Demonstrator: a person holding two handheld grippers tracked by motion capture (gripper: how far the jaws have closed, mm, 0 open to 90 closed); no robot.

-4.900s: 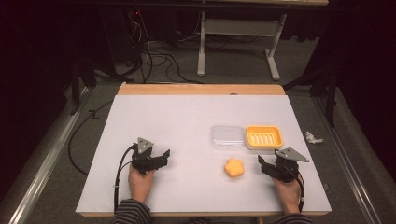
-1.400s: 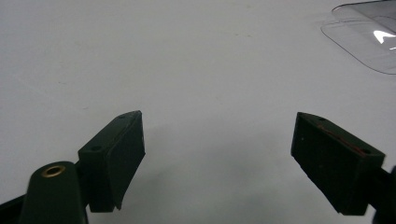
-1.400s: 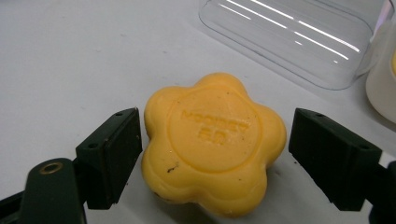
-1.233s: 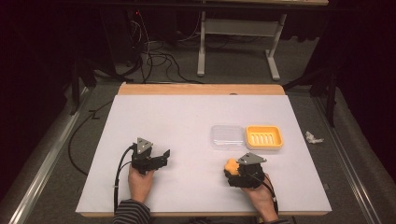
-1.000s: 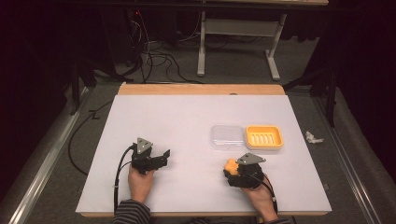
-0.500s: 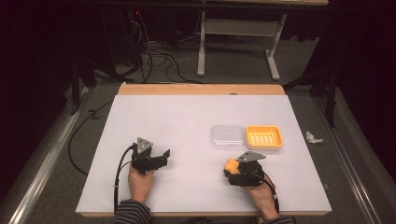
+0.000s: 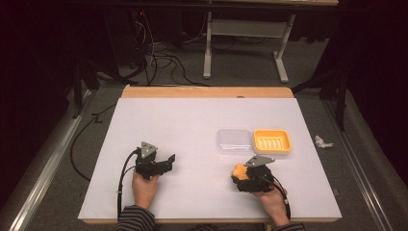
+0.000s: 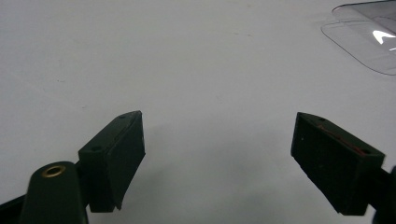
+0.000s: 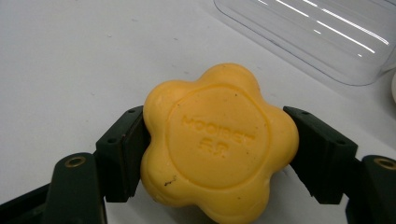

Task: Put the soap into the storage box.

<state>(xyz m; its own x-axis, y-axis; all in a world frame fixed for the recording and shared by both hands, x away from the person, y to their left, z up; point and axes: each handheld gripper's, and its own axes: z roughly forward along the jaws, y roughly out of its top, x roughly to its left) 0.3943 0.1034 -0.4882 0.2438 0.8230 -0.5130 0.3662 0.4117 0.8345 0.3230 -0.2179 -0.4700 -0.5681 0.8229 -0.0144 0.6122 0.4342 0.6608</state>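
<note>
On the white table [image 7: 192,125], the left gripper [image 7: 163,161] rests at the near left in a person's hand, its jaws spread wide with only bare tabletop between them. Well to its right, the right gripper [image 7: 239,174] has just been closing its jaws on a yellow flower-shaped soap [image 9: 217,140], and both pads now press against the soap's sides as it lies on the table near the front edge. Just beyond the soap sits a clear plastic lid [image 7: 234,140], and touching its right side is a yellow soap dish [image 7: 272,141].
</note>
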